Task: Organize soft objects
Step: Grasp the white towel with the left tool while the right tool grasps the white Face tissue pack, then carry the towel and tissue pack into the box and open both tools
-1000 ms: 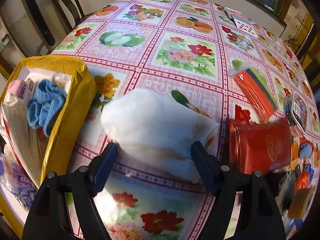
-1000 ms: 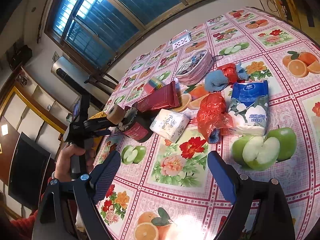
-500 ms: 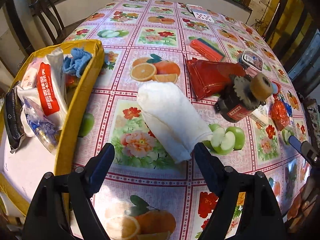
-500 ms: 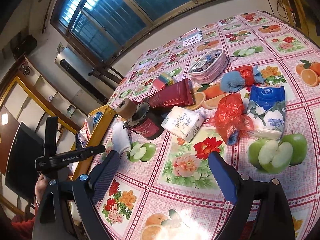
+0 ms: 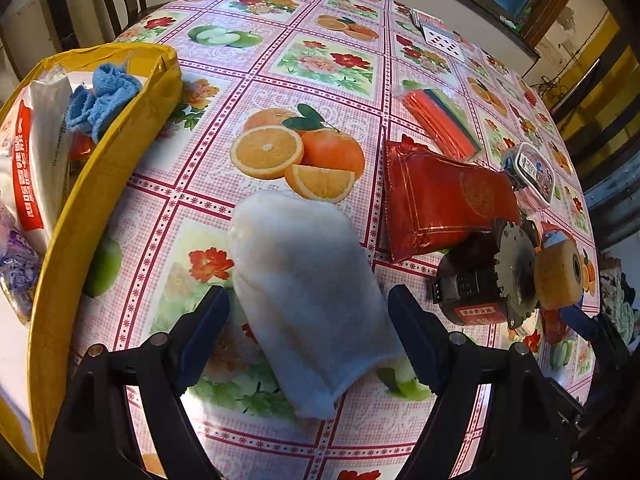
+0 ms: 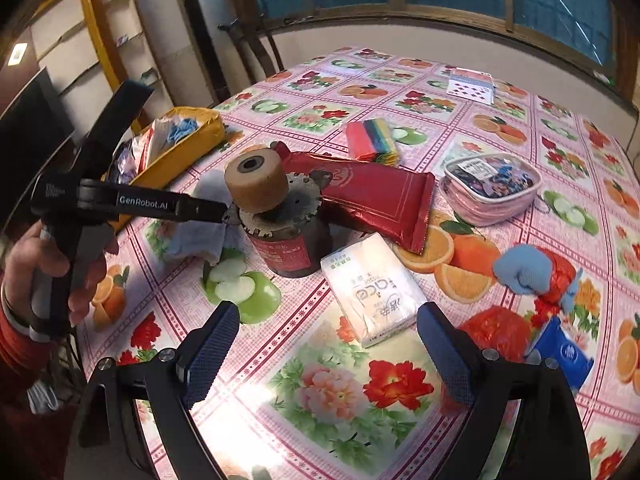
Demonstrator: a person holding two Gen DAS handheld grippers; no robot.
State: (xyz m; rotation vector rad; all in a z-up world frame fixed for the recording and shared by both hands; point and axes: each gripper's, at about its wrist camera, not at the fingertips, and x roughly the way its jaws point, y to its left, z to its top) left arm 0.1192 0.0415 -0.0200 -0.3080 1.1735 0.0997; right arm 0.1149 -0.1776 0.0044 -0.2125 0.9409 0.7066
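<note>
My left tongs [image 5: 308, 326] gape wide around the near end of the white towel [image 5: 304, 304] lying flat on the worktop [image 5: 332, 60] right of the yellow box [image 5: 100, 184], while my right tongs [image 6: 326, 344] hover wide, empty, near the tissue pack [image 6: 374, 292].

The left hand-held gripper [image 5: 308, 320] and the right hand-held gripper [image 6: 328, 344] both hover with jaws spread wide and empty, the left one gripped by its handle in a person's hand [image 6: 52, 264] wearing a red sleeve.
</note>
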